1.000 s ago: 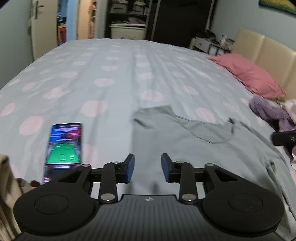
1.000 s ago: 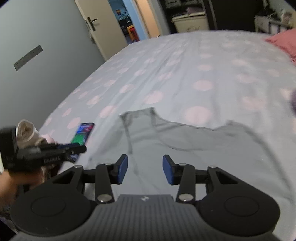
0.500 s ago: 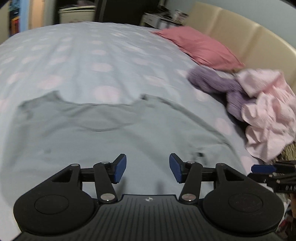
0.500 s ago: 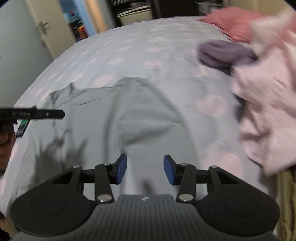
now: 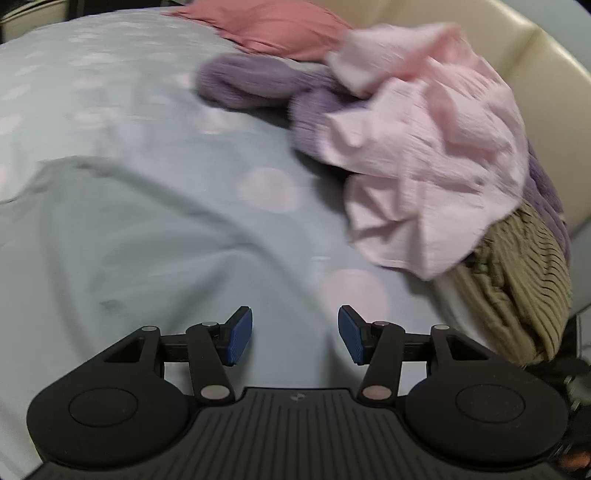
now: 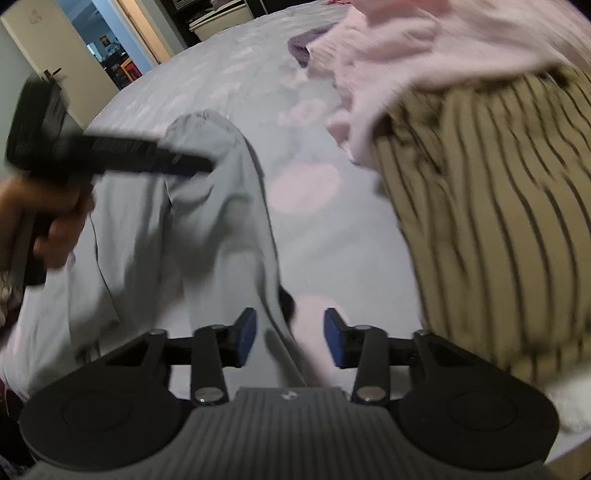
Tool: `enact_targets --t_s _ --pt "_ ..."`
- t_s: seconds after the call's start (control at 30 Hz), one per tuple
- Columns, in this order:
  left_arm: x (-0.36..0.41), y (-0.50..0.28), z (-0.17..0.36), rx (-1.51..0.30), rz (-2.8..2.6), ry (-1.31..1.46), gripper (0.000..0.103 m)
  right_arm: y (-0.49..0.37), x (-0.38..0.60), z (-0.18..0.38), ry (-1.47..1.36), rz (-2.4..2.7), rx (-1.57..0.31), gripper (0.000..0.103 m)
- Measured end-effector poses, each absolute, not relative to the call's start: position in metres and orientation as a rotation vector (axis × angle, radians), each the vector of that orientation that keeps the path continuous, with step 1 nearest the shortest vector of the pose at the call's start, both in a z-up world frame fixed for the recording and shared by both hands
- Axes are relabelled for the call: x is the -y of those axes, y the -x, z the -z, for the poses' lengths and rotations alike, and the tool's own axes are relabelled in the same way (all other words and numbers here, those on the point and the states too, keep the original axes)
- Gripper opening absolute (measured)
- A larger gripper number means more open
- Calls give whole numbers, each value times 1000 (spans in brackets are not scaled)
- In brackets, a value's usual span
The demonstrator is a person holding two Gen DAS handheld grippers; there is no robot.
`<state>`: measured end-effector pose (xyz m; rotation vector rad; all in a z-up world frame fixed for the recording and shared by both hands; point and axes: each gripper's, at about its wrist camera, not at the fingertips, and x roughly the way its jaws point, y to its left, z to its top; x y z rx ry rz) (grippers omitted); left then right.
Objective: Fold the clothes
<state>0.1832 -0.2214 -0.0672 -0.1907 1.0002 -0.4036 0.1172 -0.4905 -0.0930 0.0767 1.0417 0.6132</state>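
Observation:
A pale grey sleeveless shirt (image 5: 110, 240) lies flat on the spotted bedsheet (image 5: 266, 188). My left gripper (image 5: 295, 334) hovers open over the shirt's right side, near its edge, with nothing between its blue pads. My right gripper (image 6: 290, 338) is low over the shirt (image 6: 207, 221), whose side edge runs between the jaws. Those jaws are closing, and the pads (image 6: 245, 338) stand clear of the cloth. In the right wrist view a hand (image 6: 55, 221) holds the left gripper, blurred, above the shirt's far end.
A heap of clothes sits to the right: a pink crinkled garment (image 5: 424, 147), a purple knit (image 5: 251, 85) and an olive striped piece (image 6: 498, 221). A pink pillow (image 5: 277, 26) and a beige headboard (image 5: 535, 74) lie behind. An open doorway (image 6: 110, 48) is far left.
Both grippers swept right across the shirt and sank toward its right edge by the clothes heap. The phone left view. The left jaws widened early on; the right jaws narrowed.

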Motion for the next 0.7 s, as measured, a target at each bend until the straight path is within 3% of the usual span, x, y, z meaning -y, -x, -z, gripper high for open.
enact_targets --t_s 0.3,0.37,0.4,0.7 --pt "258 -186 74 -1033 436 151 50 -111 497 114 -146 -684 -1021 35" --pt "258 -188 77 -1044 425 155 50 -108 493 118 -134 -707 -1030 20" --pt "258 -189 79 -1049 420 157 50 -107 490 121 -112 -714 -1032 4" --pt "248 -207 89 -1095 361 211 50 -74 464 86 18 -840 -844 4"
